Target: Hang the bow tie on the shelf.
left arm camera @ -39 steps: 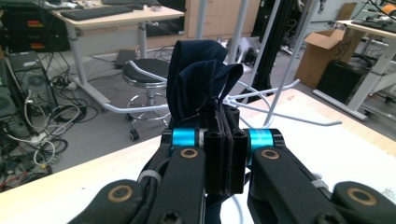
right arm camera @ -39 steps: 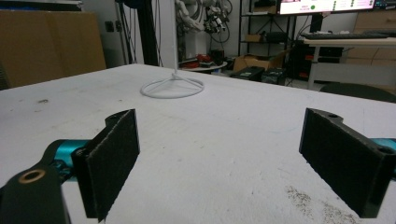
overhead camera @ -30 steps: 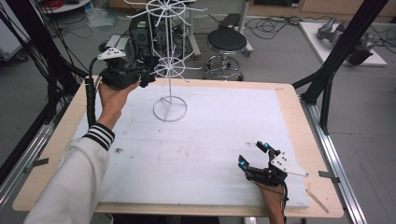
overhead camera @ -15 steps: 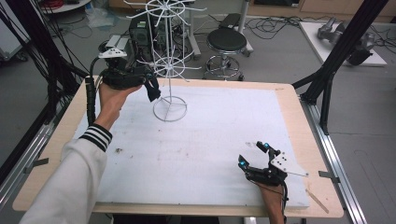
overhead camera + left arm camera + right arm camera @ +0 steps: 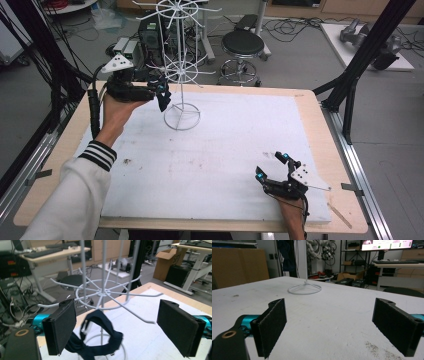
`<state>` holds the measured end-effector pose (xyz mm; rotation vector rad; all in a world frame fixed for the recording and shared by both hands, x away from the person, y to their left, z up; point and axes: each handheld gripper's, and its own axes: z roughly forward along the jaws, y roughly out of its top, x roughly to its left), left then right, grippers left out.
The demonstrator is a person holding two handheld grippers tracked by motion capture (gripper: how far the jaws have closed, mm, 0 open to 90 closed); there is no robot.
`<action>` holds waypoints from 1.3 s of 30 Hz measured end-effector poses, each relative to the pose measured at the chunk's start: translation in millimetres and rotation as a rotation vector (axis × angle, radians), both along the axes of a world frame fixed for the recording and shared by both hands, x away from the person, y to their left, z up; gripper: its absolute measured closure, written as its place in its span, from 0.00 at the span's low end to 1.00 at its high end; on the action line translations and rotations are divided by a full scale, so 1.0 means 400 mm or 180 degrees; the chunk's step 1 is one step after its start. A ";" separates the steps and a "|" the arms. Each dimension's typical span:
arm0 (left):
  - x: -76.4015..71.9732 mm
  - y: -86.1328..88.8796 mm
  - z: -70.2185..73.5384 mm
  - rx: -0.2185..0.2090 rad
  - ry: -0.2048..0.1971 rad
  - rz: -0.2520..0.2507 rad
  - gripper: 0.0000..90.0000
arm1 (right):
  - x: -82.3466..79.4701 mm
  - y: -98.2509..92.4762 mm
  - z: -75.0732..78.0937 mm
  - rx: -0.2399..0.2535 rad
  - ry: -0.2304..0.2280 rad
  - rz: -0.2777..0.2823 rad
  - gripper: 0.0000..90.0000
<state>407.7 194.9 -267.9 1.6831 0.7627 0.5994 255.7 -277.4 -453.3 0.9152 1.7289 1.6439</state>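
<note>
Your right hand-held gripper (image 5: 272, 166) sits low at the counter's (image 5: 310, 107) five o'clock corner, jaws spread wide with nothing between them. Up at eleven o'clock your left hand-held gripper (image 5: 161, 94) is raised just beside the white wire rack (image 5: 181, 75), jaws wide apart; a dark blue fabric loop (image 5: 96, 338) hangs at its left jaw, though whether it hangs from a rack hook is unclear.

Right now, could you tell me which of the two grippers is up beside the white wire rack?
The left gripper, raised at the white wire rack, with a dark blue fabric loop hanging on a prong between its open jaws. The right gripper sits low near the table's front edge.
</note>
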 end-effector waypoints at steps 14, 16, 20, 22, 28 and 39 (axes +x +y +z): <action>-0.189 0.127 -0.203 -0.0181 -0.0388 -0.0103 0.17 | -0.001 0.001 0.000 -0.0029 -0.0051 -0.0030 0.12; -0.203 0.144 -0.243 -0.0226 -0.0347 -0.0087 0.17 | -0.001 0.001 -0.001 -0.0025 -0.0053 -0.0037 0.12; -0.244 0.172 -0.320 -0.0244 -0.0336 -0.0066 0.16 | -0.001 0.002 0.000 -0.0028 -0.0053 -0.0043 0.12; -0.267 0.183 -0.347 -0.0287 -0.0389 -0.0092 0.16 | -0.002 0.002 -0.001 -0.0023 -0.0050 -0.0044 0.12; -0.320 0.198 -0.419 -0.0330 -0.0500 -0.0141 0.16 | -0.002 0.002 0.000 -0.0008 -0.0020 -0.0044 0.12; -0.342 0.217 -0.465 -0.0471 -0.0592 0.0055 0.16 | -0.004 0.002 -0.001 -0.0005 -0.0064 -0.0099 0.12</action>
